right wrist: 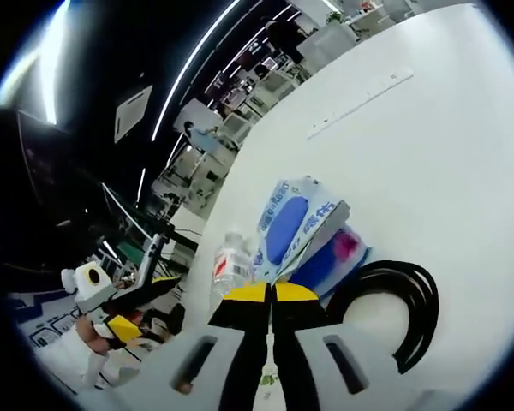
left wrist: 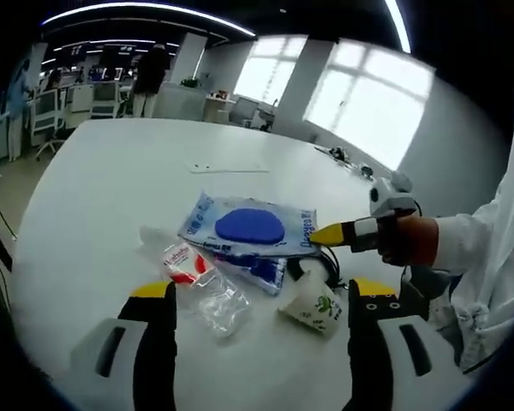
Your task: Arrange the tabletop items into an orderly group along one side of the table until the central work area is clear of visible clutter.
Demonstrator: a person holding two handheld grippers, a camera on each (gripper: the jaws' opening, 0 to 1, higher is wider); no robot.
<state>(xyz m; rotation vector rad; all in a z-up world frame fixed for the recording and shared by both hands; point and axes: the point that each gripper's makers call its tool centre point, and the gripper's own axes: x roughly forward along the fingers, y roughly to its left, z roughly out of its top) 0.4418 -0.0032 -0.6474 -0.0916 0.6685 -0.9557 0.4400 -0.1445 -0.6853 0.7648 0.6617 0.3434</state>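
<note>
**Right gripper pinched at the pouch while the left waited open**

The clutter lay bunched near the table's (left wrist: 94,188) near edge: a blue-printed pouch (left wrist: 250,224), a crushed plastic bottle (left wrist: 204,282) with a red label, a darker blue packet (left wrist: 259,267) under the pouch, a small white carton (left wrist: 313,306) and a black cable (right wrist: 392,310) coiled beside them; the items touched or overlapped, which suggested a pile meant to be moved piece by piece to one side.

The left gripper (left wrist: 257,295) stood with its jaws wide apart, holding nothing, hovering short of the bottle, probably ready to take it; the right gripper (right wrist: 271,293) had its yellow tips pressed together, apparently pinching the corner of the pouch, so as to drag or lift it, I judged; in the left gripper view the right gripper's yellow tip met the pouch's edge, with a hand (left wrist: 404,240) behind it.

The grip itself was hard to confirm, since the closed tips covered the contact point; the carton's print was too small to read; the cable was partly hidden behind the jaws; the pouch's contents could not be made out.
</note>
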